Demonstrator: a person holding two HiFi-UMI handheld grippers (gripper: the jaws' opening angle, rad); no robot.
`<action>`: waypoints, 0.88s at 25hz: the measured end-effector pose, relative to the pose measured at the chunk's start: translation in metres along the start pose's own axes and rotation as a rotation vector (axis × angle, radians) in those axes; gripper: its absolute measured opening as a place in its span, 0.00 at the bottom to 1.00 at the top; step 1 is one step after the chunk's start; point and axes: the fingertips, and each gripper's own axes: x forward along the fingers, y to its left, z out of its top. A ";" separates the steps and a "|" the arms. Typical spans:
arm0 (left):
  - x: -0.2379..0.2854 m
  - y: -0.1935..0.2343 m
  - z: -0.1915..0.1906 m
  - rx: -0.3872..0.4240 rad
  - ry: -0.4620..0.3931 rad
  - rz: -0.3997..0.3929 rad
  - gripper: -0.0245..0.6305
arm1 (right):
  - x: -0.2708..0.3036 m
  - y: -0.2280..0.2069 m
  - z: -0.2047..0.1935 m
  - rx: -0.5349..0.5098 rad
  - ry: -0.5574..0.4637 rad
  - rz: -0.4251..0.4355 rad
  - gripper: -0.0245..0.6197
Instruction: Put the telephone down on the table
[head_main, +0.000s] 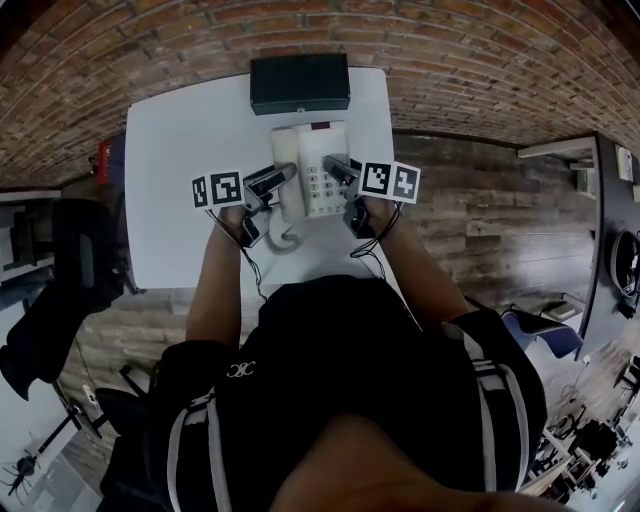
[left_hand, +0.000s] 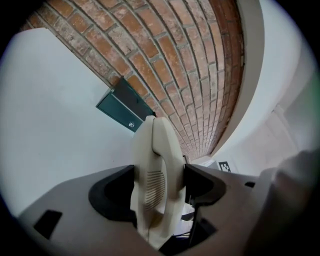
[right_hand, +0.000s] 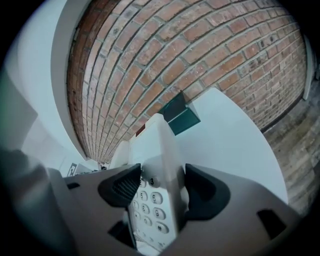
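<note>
My left tongs (left_hand: 159, 186) clamp the cream plastic handset (left_hand: 154, 160), right tongs (right_hand: 163, 183) the white keypad base (right_hand: 152, 150); lowering unevenly could unseat the handset.

The person's torso (head_main: 350, 380) hides much of the table's (head_main: 180, 180) near edge.

Black striped-sleeve shirt (head_main: 340, 370), grey right hand-held gripper (right_hand: 162, 183)
</note>
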 end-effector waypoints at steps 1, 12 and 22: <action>0.004 0.005 -0.001 -0.009 0.010 0.004 0.52 | 0.004 -0.005 -0.001 0.009 0.011 -0.003 0.40; 0.031 0.056 -0.015 -0.091 0.078 0.020 0.52 | 0.036 -0.048 -0.023 0.084 0.042 -0.052 0.40; 0.032 0.068 -0.024 -0.035 0.104 0.037 0.52 | 0.044 -0.055 -0.037 0.081 0.007 -0.012 0.40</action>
